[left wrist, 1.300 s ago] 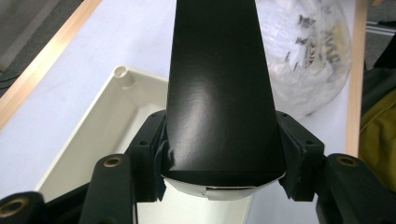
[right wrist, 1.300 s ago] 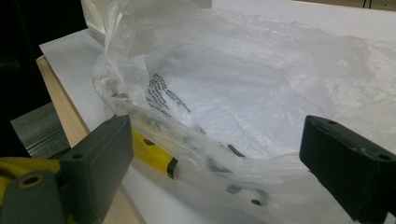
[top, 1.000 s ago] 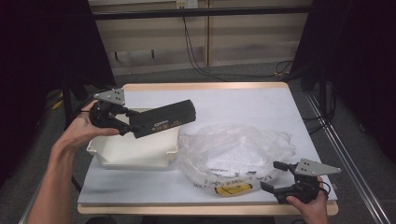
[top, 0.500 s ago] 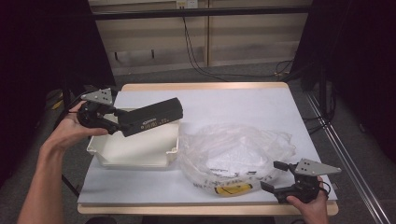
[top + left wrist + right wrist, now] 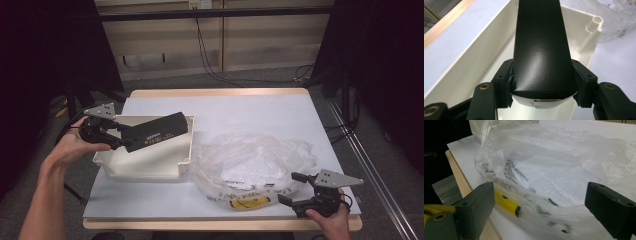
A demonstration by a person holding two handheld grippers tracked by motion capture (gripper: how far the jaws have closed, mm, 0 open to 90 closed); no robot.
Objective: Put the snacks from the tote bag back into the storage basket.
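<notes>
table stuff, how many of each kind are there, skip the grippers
black box: 1
white tub: 1
clear plastic bag: 1
total: 3

**White table, two things resting on it**

A wood-edged table with a pale white top (image 5: 260, 112) carries a cream rectangular plastic tray (image 5: 150, 165) at its left, and just beside it a crumpled clear plastic bag with black print and a yellow label (image 5: 255, 167), near the front edge.
</notes>
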